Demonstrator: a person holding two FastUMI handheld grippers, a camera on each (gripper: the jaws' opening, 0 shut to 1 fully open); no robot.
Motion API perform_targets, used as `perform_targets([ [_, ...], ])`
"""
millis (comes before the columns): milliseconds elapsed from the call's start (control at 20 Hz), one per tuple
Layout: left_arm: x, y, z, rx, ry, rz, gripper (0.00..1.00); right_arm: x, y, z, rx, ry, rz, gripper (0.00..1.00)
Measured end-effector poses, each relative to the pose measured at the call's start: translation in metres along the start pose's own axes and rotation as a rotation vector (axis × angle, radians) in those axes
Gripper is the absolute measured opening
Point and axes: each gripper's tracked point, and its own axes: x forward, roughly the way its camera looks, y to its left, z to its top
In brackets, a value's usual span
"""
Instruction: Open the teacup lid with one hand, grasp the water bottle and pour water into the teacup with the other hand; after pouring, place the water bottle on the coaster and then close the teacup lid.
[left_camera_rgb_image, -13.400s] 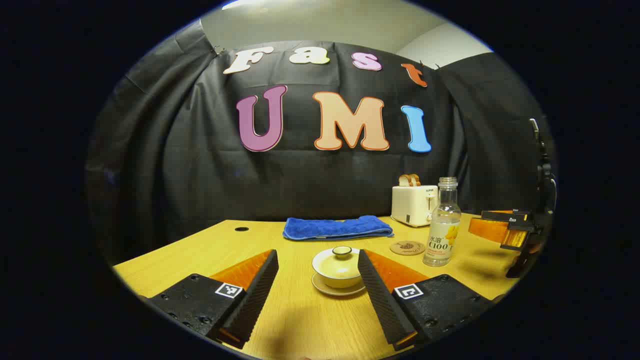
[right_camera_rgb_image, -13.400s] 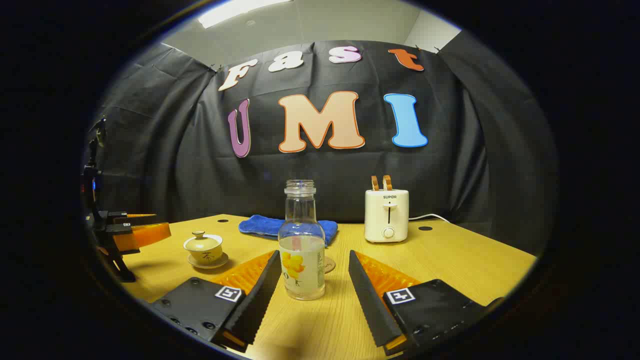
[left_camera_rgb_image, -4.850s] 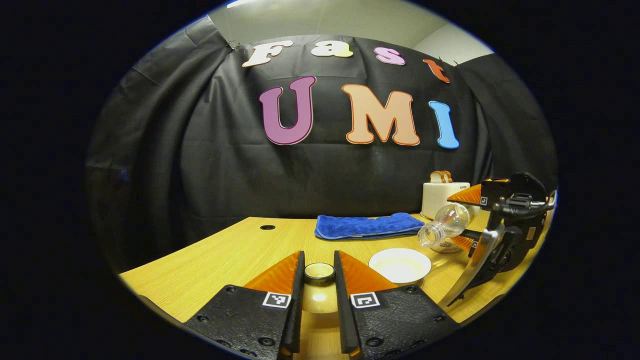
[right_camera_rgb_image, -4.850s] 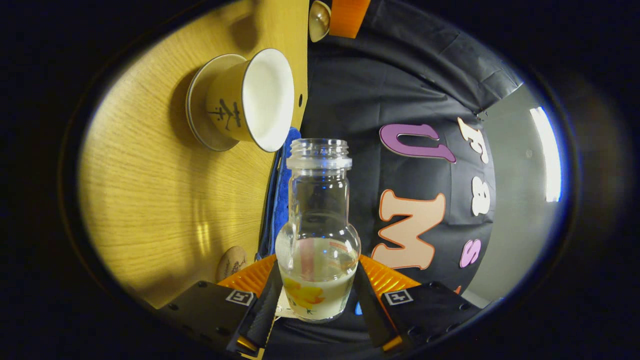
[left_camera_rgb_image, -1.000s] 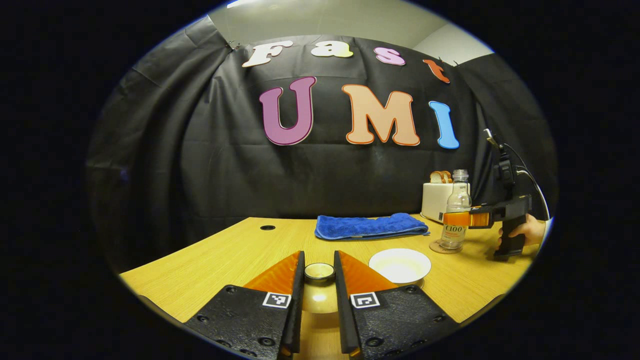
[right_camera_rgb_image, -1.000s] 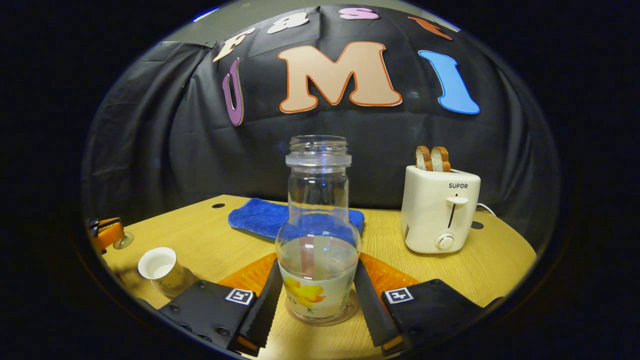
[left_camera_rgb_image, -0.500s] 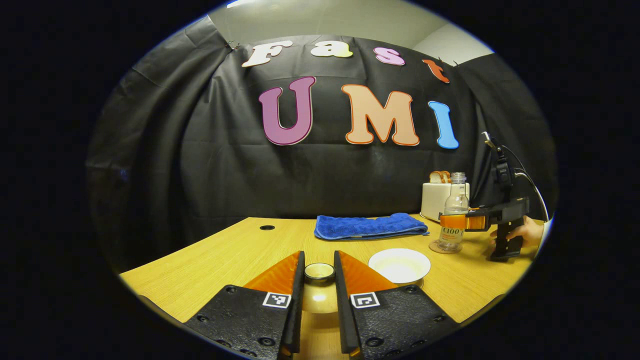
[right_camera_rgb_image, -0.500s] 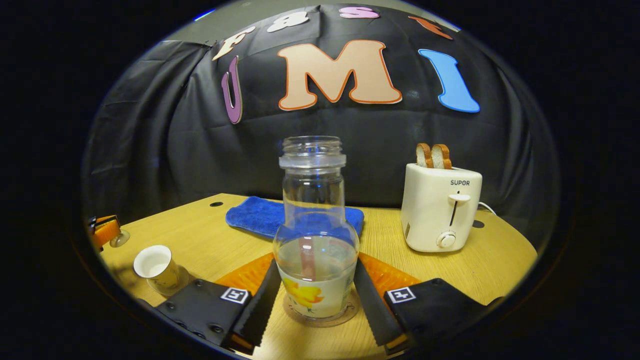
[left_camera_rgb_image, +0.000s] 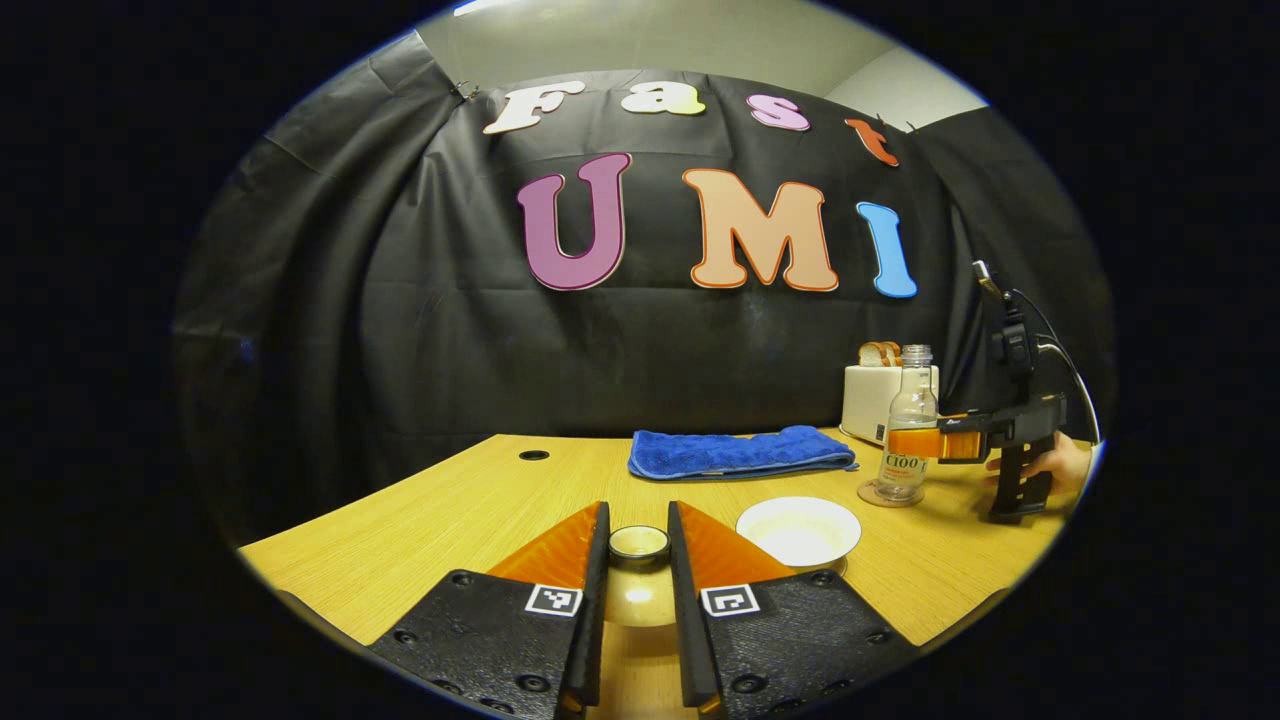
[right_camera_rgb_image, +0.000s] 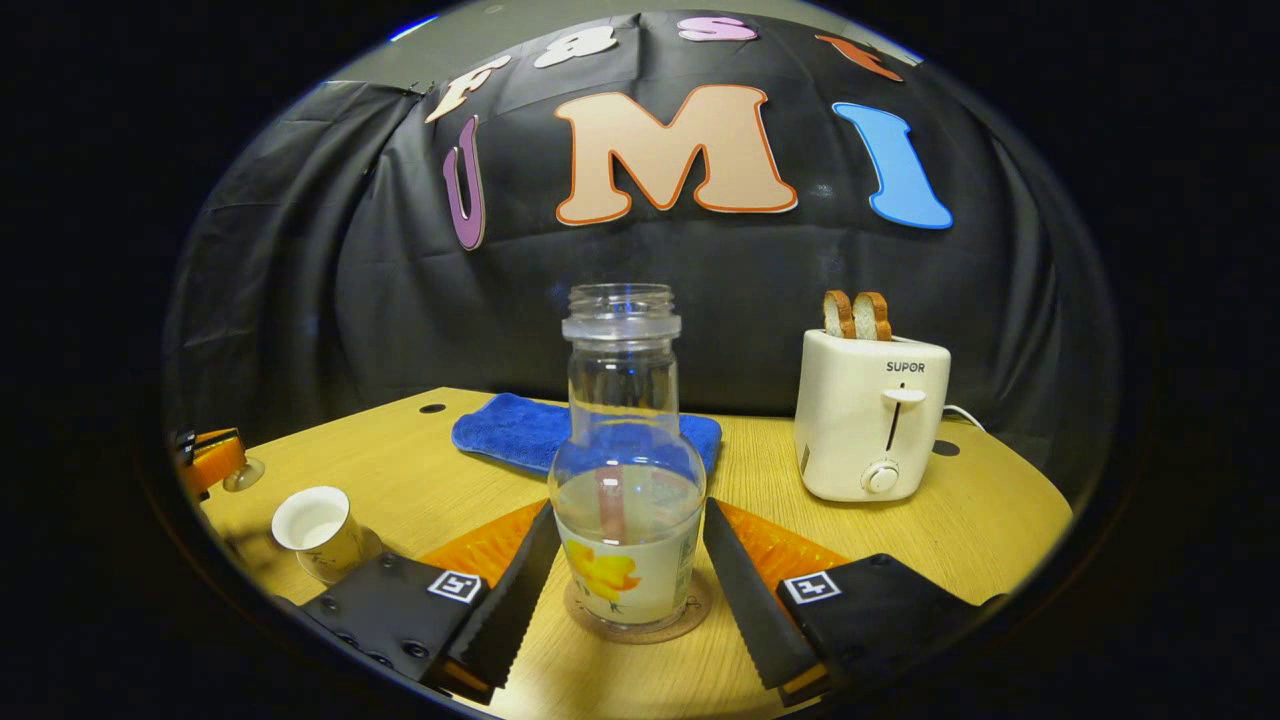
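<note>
The clear water bottle (right_camera_rgb_image: 625, 480) stands upright on the round coaster (right_camera_rgb_image: 690, 620), with some liquid in its lower half. My right gripper (right_camera_rgb_image: 630, 545) is open, its fingers flanking the bottle's label just off the glass. The left gripper view shows the same bottle (left_camera_rgb_image: 905, 440) at the far right. My left gripper (left_camera_rgb_image: 638, 560) is shut on the knob of the teacup lid (left_camera_rgb_image: 630, 600), held above the table. The teacup (left_camera_rgb_image: 798, 530) sits uncovered on its saucer just to the right; in the right gripper view the teacup (right_camera_rgb_image: 318, 535) is at the lower left.
A white toaster (right_camera_rgb_image: 870, 420) with two bread slices stands at the back right of the wooden table (right_camera_rgb_image: 400, 470). A folded blue towel (right_camera_rgb_image: 510, 430) lies behind the bottle. A hand (left_camera_rgb_image: 1065, 462) holds the right gripper's handle.
The bottle has been set down on the coaster, and the right gripper's fingers have spread off its sides and drawn back slightly. The left gripper and lid have stayed still.
</note>
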Motion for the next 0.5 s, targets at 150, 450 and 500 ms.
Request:
perform_targets([
  [150,0.000,0.000,-0.001,0.000,0.000,0.000,0.28,-0.007,-0.001,-0.005,0.002,0.004,0.001,0.97],
  [450,0.000,0.000,0.000,0.000,0.001,0.000,0.28,-0.020,-0.006,-0.010,-0.005,0.002,-0.010,0.96],
  [500,0.000,0.000,-0.001,0.000,0.001,0.000,0.29,-0.024,-0.007,-0.009,-0.011,-0.004,-0.011,0.96],
])
